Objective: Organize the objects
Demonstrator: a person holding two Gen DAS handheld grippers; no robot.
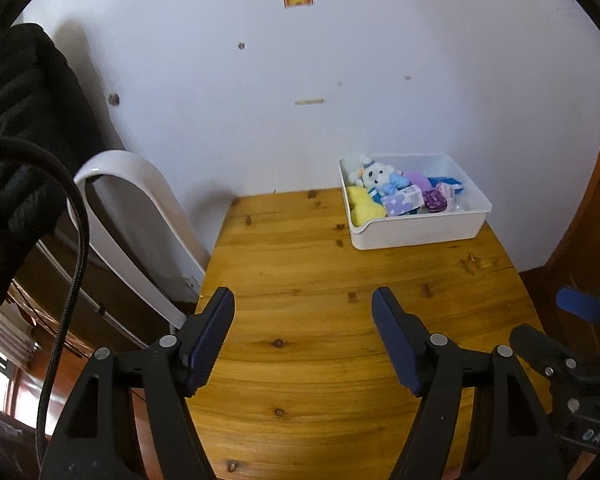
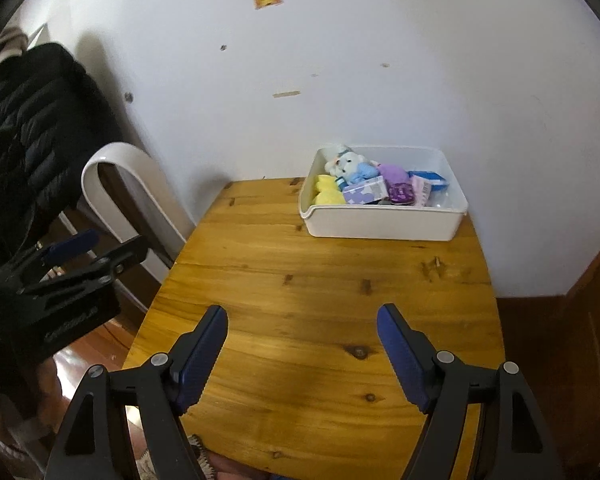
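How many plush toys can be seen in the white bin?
1. A white plush toy with blue clothing lies at the back left of the white bin, above the yellow item. The pile of small packets could hide others.

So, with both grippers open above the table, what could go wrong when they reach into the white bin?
1. The white plastic bin sits at the far right corner of the wooden table, near its edge; a push might slide it off.
2. The small items are piled tightly, so the white plush toy or the purple star-patterned box could drag neighbours out.
3. The left hand-held gripper and right hand-held gripper are close together and might collide.
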